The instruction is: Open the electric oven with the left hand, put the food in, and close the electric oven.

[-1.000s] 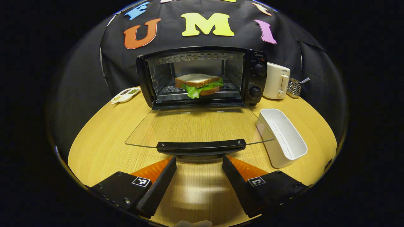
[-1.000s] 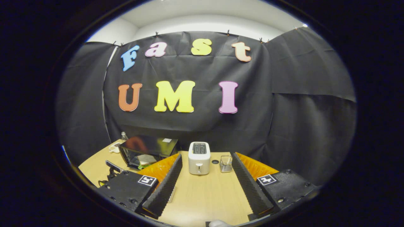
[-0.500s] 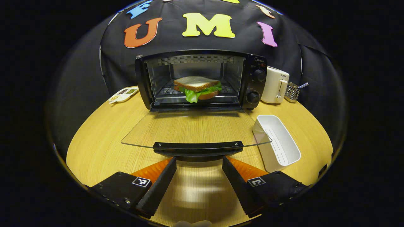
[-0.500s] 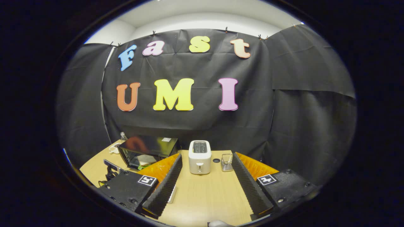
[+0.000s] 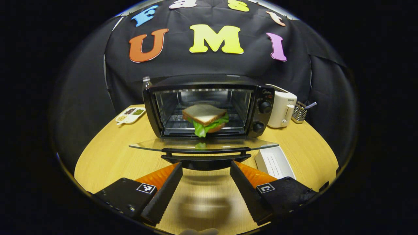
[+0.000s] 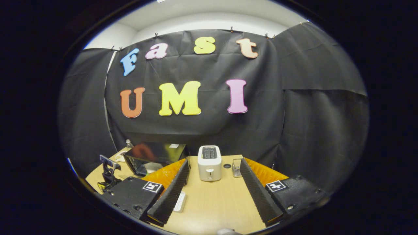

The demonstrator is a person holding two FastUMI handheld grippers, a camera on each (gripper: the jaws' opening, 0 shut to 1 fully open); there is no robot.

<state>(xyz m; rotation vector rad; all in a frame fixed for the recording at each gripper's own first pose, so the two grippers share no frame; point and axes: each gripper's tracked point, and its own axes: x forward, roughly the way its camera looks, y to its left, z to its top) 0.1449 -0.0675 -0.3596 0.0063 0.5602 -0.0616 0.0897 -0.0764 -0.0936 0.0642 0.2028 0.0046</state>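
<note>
Glass oven door [image 5: 202, 144] half-raised, handle edge before spread left gripper [image 5: 205, 169]; right gripper [image 6: 212, 182] spread, unladen.

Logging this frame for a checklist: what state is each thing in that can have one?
Oven door: open, lying about level.
Sandwich: on the rack inside the oven.
White tray: empty.
Toaster: slots empty.
Left gripper: open, at the door handle.
Right gripper: open, empty.
</note>
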